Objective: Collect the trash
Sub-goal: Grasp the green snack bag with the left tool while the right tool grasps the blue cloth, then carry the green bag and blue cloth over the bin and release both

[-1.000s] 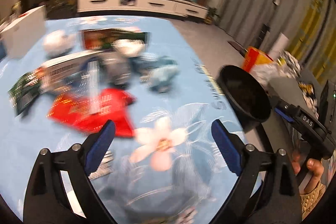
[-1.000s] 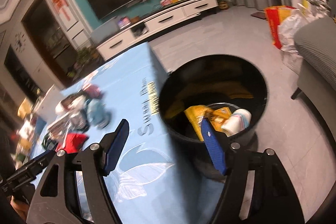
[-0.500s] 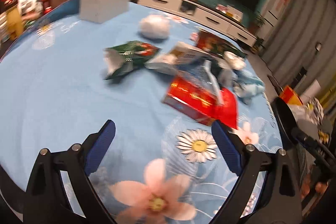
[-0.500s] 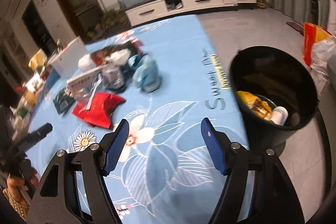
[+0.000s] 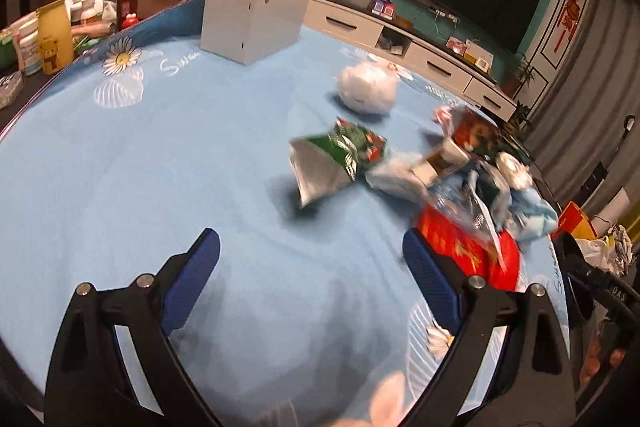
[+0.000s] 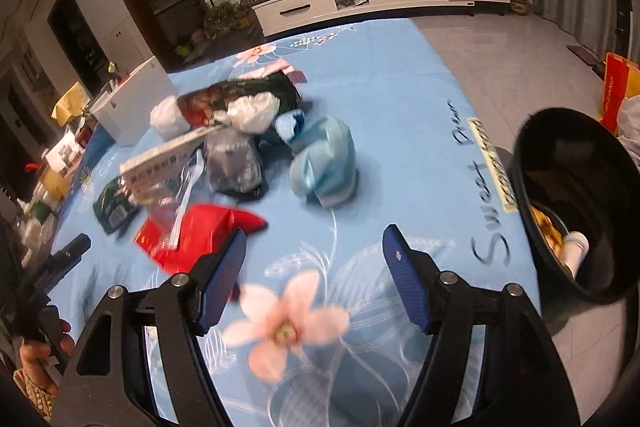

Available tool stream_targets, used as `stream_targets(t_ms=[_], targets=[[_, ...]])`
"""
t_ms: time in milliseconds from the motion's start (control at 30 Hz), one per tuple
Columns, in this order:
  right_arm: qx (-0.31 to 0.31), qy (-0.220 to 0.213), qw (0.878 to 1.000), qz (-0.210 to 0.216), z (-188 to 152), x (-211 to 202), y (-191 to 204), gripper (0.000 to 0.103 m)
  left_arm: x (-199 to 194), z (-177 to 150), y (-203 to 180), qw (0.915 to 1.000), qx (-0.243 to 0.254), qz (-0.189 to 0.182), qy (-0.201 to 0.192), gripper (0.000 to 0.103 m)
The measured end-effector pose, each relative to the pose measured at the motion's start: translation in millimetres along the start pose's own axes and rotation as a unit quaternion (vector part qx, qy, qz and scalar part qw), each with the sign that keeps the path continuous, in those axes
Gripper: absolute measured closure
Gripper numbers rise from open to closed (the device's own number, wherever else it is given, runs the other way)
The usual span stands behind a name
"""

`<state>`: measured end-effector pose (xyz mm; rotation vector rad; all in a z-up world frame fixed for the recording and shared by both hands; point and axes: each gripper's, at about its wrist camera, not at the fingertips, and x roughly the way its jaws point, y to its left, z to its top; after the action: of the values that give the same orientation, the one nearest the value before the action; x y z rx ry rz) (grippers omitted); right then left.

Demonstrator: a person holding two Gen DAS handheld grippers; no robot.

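With both my left gripper (image 5: 310,263) and right gripper (image 6: 314,277) spread and empty, I judge the green wrapper (image 5: 334,157) light, crinkly, best pinched at its raised edge.

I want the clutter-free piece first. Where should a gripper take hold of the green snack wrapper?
Grip the green snack wrapper by its silver torn-open end, which seems to lift off the blue tablecloth. Come with the left gripper from the bare near-left side; the opposite end abuts the white carton.

Both hand-held grippers (image 5: 310,259) (image 6: 314,259) agape, empty
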<state>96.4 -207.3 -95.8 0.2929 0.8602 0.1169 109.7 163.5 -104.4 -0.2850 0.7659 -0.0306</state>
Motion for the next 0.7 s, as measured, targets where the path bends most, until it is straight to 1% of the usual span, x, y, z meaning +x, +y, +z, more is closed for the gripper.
stream_targets(t_ms=[133,267,333,367,400,433,467,500,533,600,633,667,700], targets=[[0.013,-0.004,1.0,0.003,17.3,19.2,-0.4,0.033,20.2,16.7,0.3,0.9998,0.016,-0.01,-0.005,0.008],[0.019,-0.008,1.0,0.003,31.5,36.2,-1.5,0.033,43.5,30.6,1.4,0.9997,0.013,-0.017,0.006,0.008],[0.022,-0.007,1.0,0.002,36.6,45.6,-2.6,0.033,53.3,34.8,1.3,0.9998,0.008,-0.017,0.011,0.012],[0.025,-0.005,1.0,0.005,38.9,49.8,-3.5,0.033,56.4,36.4,1.8,0.9997,0.004,-0.02,0.01,0.023],[0.027,-0.003,1.0,0.008,40.1,52.9,-3.9,0.033,58.7,37.2,2.1,0.9998,0.002,-0.019,0.012,0.04],[0.027,-0.001,1.0,0.008,41.1,56.2,-3.4,0.033,62.0,38.1,1.6,0.9996,0.001,-0.023,0.016,0.048],[0.03,0.003,1.0,0.006,41.7,60.1,-4.4,0.033,63.3,37.9,1.7,0.9996,0.002,-0.025,0.017,0.062],[0.033,0.005,0.999,0.007,42.2,62.2,-5.6,0.037,64.2,37.3,0.4,0.9995,0.005,-0.026,0.018,0.067],[0.036,0.008,0.999,0.009,41.8,63.4,-7.0,0.042,65.3,36.3,-1.1,0.9993,0.007,-0.029,0.021,0.075],[0.034,0.014,0.999,0.002,40.3,65.1,-9.0,0.063,65.7,34.7,-2.0,0.9992,0.007,-0.032,0.022,0.085],[0.033,0.016,0.999,0.001,39.7,64.6,-9.5,0.068,64.5,33.5,-1.5,0.9992,0.003,-0.034,0.022,0.086],[0.032,0.016,0.999,-0.003,38.2,63.5,-10.3,0.077,62.9,32.9,-0.8,0.9991,-0.001,-0.037,0.021,0.088],[0.032,0.016,0.999,-0.007,37.1,61.5,-11.6,0.083,59.9,32.2,0.3,0.999,-0.009,-0.04,0.019,0.089]])
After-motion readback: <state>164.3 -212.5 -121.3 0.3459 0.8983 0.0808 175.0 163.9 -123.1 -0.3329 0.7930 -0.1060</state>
